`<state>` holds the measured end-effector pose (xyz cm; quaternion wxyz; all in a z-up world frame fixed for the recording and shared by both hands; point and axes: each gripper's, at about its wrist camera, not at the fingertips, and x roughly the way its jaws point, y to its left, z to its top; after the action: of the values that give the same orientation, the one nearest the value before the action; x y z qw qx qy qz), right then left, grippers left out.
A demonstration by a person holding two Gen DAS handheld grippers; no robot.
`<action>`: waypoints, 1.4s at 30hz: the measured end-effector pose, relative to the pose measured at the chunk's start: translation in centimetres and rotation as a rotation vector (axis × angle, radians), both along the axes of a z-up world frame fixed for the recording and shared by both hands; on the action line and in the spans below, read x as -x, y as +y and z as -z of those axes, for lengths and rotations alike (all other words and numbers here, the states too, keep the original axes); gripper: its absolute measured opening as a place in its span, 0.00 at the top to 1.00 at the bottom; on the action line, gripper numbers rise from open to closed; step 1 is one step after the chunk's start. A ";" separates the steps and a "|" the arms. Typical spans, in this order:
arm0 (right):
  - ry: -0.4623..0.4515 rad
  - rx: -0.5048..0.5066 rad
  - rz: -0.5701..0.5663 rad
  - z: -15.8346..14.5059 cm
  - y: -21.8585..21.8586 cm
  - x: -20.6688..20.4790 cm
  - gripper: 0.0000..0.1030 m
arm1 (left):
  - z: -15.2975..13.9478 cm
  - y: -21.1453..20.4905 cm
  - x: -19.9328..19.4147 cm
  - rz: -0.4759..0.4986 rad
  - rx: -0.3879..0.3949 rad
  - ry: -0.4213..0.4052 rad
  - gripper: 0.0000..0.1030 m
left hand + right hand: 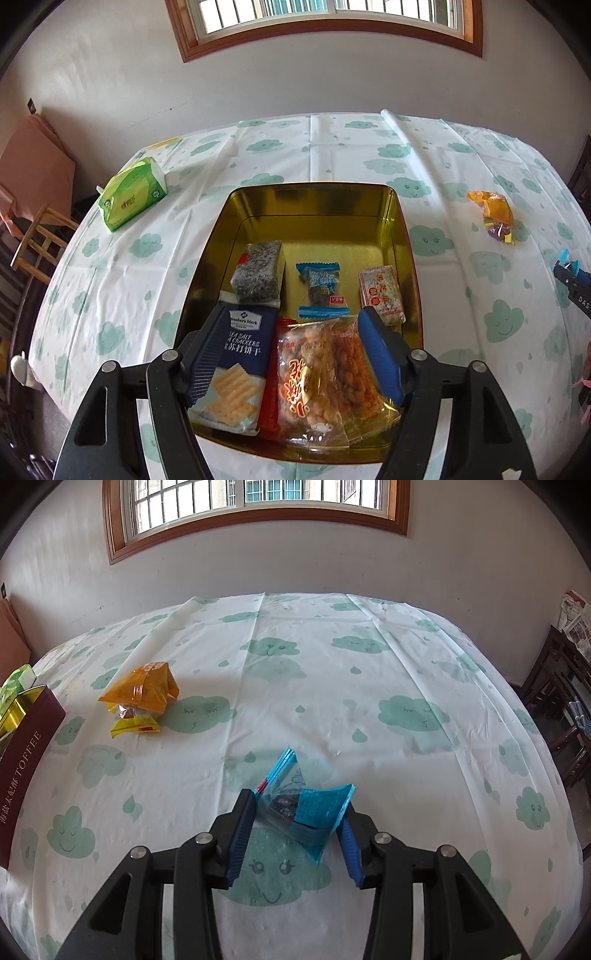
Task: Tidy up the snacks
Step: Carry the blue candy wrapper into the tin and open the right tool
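Observation:
An open gold tin (314,236) holds a blue cracker pack (242,354), an orange peanut bag (317,373), a dark sesame bar (258,275), a blue candy (320,291) and a white-and-red pack (381,295). My left gripper (293,312) hangs open over the tin's near end, its fingers above the cracker pack and the peanut bag. My right gripper (297,805) is shut on a crumpled blue snack packet (310,808) just above the tablecloth. An orange-and-yellow snack packet (140,698) lies loose on the cloth. The tin's maroon wall (26,768) shows at the left of the right wrist view.
A green tissue pack (131,195) lies left of the tin. The cloud-print tablecloth (332,686) covers a round table. A wooden chair (37,240) stands off the left edge and dark furniture (561,709) off the right. The wall is behind the table.

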<state>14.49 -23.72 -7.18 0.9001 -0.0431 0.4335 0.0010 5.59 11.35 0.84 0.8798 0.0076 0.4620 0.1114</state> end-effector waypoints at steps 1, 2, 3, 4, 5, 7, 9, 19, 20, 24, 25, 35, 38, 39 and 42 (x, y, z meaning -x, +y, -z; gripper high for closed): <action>0.000 0.001 0.000 0.1 0.7 -0.2 0.57 | 0.0 0.3 0.3 -0.007 0.010 -0.004 0.31; 0.000 0.002 0.001 0.1 0.6 -0.1 0.57 | 0.0 0.5 0.6 -0.013 0.015 -0.008 0.29; 0.000 0.001 0.001 0.1 0.5 -0.2 0.57 | 0.0 0.8 0.9 -0.015 0.017 -0.014 0.29; 0.000 0.000 0.001 0.2 1.2 -0.3 0.57 | 0.0 0.9 1.1 -0.017 0.018 -0.016 0.29; 0.000 0.001 0.002 0.2 1.2 -0.3 0.57 | 0.0 1.1 1.2 -0.020 0.020 -0.016 0.28; 0.000 0.004 0.004 0.2 1.5 -0.4 0.58 | 0.0 1.5 1.5 -0.030 0.024 -0.016 0.28; -0.001 0.009 0.004 0.2 1.5 -0.3 0.58 | 0.0 1.8 1.7 -0.042 0.025 -0.021 0.25; -0.004 0.028 0.030 0.1 0.8 -0.1 0.61 | 0.3 3.0 2.0 -0.060 0.025 -0.035 0.15; -0.005 0.033 0.035 0.0 0.8 0.0 0.62 | 0.4 3.1 2.0 -0.059 0.028 -0.036 0.14; 0.000 0.054 0.044 -0.3 1.2 0.0 0.64 | 0.5 4.0 2.2 -0.075 0.036 -0.037 0.14; 0.000 0.059 0.049 -0.5 0.7 0.1 0.65 | 0.4 4.2 2.3 -0.079 0.039 -0.038 0.14; -0.040 0.034 0.024 -3.7 0.3 1.0 0.70 | -0.3 6.7 3.5 -0.146 0.031 -0.064 0.10; -0.048 0.005 -0.018 -4.7 2.2 1.3 0.70 | -0.3 7.2 3.8 -0.160 0.027 -0.060 0.09; -0.051 -0.003 -0.041 -5.1 2.8 1.6 0.70 | -0.4 7.4 3.9 -0.165 0.026 -0.063 0.09; -0.066 -0.018 -0.118 -6.2 6.5 2.3 0.70 | -0.5 8.1 4.2 -0.184 0.031 -0.067 0.08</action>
<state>12.20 -17.26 -0.98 0.9127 -0.0604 0.4002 0.0568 1.35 19.43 1.35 0.8808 -0.0521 0.4328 0.1848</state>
